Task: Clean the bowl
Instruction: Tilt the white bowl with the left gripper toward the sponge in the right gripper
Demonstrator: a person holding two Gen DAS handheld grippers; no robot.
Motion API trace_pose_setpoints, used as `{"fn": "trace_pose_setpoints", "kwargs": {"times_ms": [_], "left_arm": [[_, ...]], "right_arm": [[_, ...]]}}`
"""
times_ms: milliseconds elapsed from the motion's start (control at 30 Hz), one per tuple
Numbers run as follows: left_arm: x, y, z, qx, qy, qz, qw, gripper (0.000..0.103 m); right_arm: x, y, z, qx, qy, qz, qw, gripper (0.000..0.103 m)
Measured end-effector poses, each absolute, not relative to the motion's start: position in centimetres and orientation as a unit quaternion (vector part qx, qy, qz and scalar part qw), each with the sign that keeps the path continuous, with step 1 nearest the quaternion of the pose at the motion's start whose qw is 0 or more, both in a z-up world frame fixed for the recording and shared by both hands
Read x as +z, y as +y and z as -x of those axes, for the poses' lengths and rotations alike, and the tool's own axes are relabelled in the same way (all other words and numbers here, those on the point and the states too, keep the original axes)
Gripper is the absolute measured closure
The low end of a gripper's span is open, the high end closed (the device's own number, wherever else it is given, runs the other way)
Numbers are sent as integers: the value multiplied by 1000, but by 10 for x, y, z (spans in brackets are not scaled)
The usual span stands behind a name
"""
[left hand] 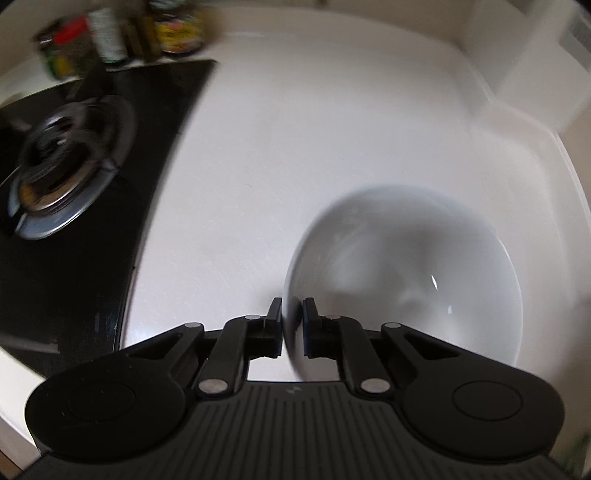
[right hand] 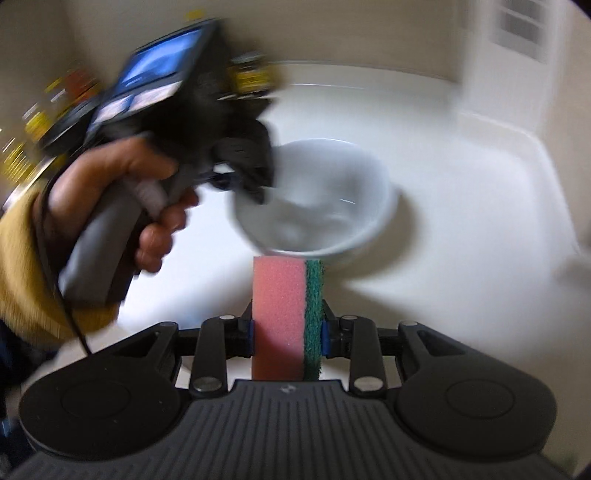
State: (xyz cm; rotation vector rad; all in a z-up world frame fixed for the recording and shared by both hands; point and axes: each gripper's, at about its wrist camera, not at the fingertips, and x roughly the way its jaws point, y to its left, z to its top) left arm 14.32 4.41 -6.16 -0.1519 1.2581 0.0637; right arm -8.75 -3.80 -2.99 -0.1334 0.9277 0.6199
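A white bowl (left hand: 406,273) is held by its near rim in my left gripper (left hand: 293,325), which is shut on it, one finger inside and one outside. In the right wrist view the bowl (right hand: 325,206) hangs tilted just above the white counter, with the left gripper (right hand: 255,184) clamped on its left rim. My right gripper (right hand: 288,332) is shut on a pink sponge (right hand: 277,314) with a green scouring side, upright, its top edge just below the bowl's near rim. Both views are motion-blurred.
A black gas hob (left hand: 74,177) with a burner lies on the left of the white counter (left hand: 258,147). Several jars and bottles (left hand: 110,33) stand at the back left. A raised white ledge and wall (left hand: 517,74) bound the right side.
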Motion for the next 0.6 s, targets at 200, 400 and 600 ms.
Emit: {"fn": "trace_pose_setpoints", "kwargs": {"times_ms": [200,400,600], "left_arm": [[-64,48,-156,-18,617,43,785,92],[-66,38,-156,-53,610,-24,790,84],[-67,34,-158,-84,607,-61,788,84]], "right_arm": [[-37,13,70,368,369,180,834,77],[-38,17,78,365,362,210,831,78],[-21,-16,80,387,401,183,810,78]]}}
